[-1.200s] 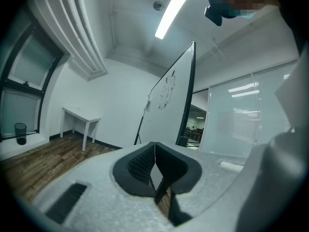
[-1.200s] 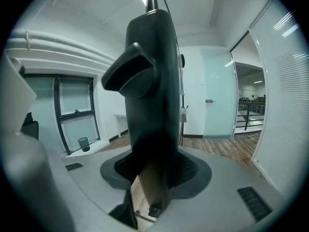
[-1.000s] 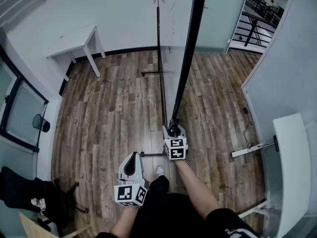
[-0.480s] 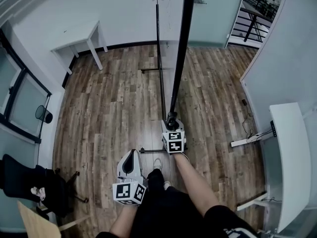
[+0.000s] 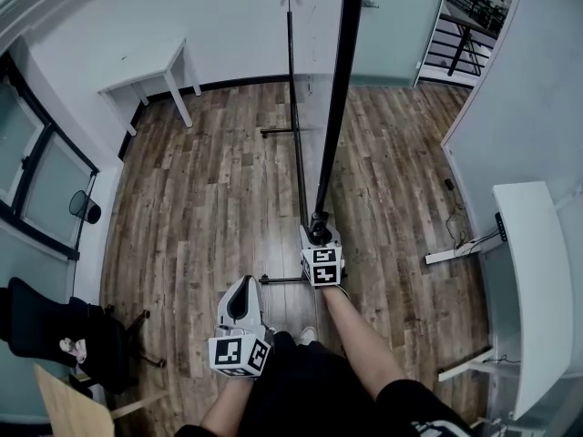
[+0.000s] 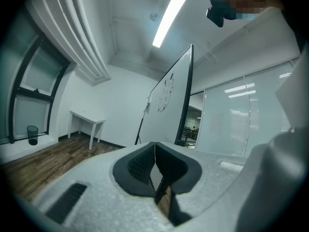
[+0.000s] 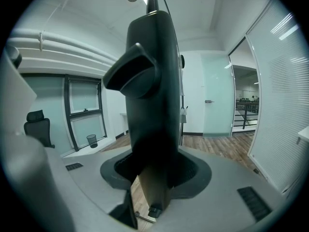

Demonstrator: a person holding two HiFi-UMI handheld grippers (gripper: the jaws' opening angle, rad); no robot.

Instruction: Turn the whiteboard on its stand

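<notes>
- Black frame runs round the whiteboard point(image 5: 339, 98). The head view sees it from its thin side, so it looks like a long dark bar going up and away from the person.
- Its near bottom end sits right in the right gripper point(image 5: 318, 237), out in front of the person's right arm.
- In the right gripper view, the whiteboard point(image 7: 154, 81) frame fills the middle. It stands up between the two jaws of the right gripper point(image 7: 154, 175).
- Those jaws are quite wide apart and press on the dark frame from both sides, so this gripper holds the board.
- The stand point(image 5: 292, 107) is a thin black pole just left of the board. Its black feet lie on the wood floor point(image 5: 200, 198).
- The left gripper point(image 5: 244, 288) is low and close to the person's body. It is to the left of the board and well apart from it.
- In the left gripper view, the left gripper point(image 6: 154, 154) has its jaws pressed together with nothing between them.
- Far past it the whiteboard point(image 6: 169, 95) stands with small drawings on its white face.
- A white desk point(image 5: 150, 71) stands by the far wall.
- A black bin point(image 5: 82, 230) sits by the window on the left.
</notes>
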